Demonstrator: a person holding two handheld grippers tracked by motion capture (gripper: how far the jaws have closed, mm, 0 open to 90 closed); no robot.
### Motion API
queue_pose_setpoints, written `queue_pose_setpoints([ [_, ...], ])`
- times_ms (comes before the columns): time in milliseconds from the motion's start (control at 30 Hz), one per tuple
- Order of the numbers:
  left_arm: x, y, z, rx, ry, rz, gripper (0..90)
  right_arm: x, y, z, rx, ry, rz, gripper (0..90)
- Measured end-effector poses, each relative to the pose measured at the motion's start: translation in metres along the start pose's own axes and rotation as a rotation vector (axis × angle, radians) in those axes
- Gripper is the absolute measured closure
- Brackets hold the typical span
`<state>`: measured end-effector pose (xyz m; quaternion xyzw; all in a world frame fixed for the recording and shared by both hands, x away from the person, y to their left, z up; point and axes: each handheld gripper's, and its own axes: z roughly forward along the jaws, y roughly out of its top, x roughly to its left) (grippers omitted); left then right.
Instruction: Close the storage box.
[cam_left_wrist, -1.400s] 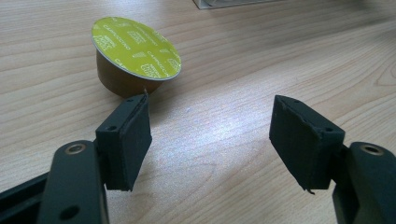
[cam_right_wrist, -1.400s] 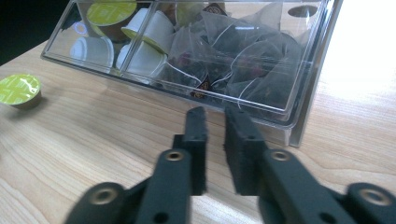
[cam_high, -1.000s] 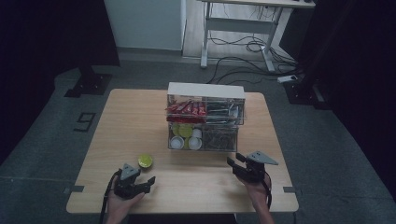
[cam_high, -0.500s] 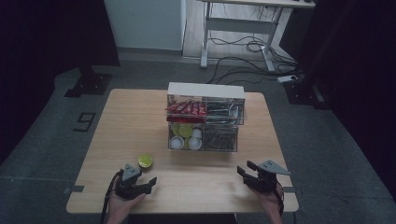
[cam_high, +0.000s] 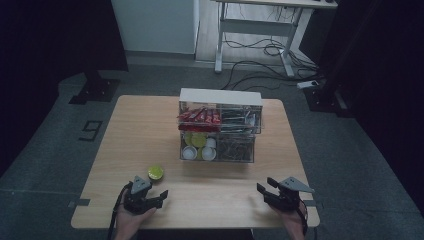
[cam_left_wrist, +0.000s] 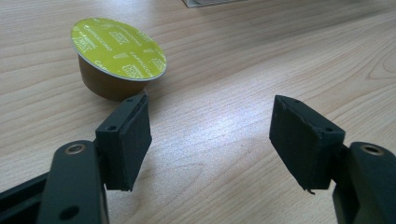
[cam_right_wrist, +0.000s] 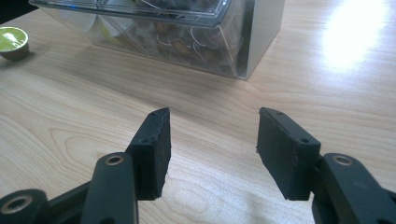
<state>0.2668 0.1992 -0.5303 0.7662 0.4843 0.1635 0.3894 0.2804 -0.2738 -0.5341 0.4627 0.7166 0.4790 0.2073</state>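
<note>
Left gripper (cam_high: 161, 195): rests at the near left of the wooden table (cam_high: 150, 125); in the left gripper view (cam_left_wrist: 212, 140) its 2 jaws stand wide apart with only bare tabletop between them.
Right gripper (cam_high: 265, 192): rests at the near right edge of the table; in the right gripper view (cam_right_wrist: 212, 147) its jaws are parted and hold nothing; they have just been opening.
Coffee capsule (cam_high: 155, 173): yellow-green foil lid, brown body, upright on the table; just beyond the left gripper's left jaw tip, outside the gap; contact cannot be told. It also appears in the left gripper view (cam_left_wrist: 116, 56) and, far left, in the right gripper view (cam_right_wrist: 13, 42).
Clear organiser box (cam_high: 220, 127): table centre, 4 compartments; red sachets (cam_high: 200, 118) upper left, capsules (cam_high: 198, 146) lower left.
</note>
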Motion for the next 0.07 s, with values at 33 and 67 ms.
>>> queue_pose_setpoints([
  [33, 0.0005, -0.0001, -0.0002, -0.002, 0.002, 0.000, 29.5, 0.0010, 0.0004, 0.0002, -0.002, 0.002, -0.004, 44.4],
  [67, 0.0005, -0.0001, -0.0002, -0.002, 0.002, 0.000, 29.5, 0.0010, 0.0004, 0.0002, -0.002, 0.002, -0.004, 44.4],
])
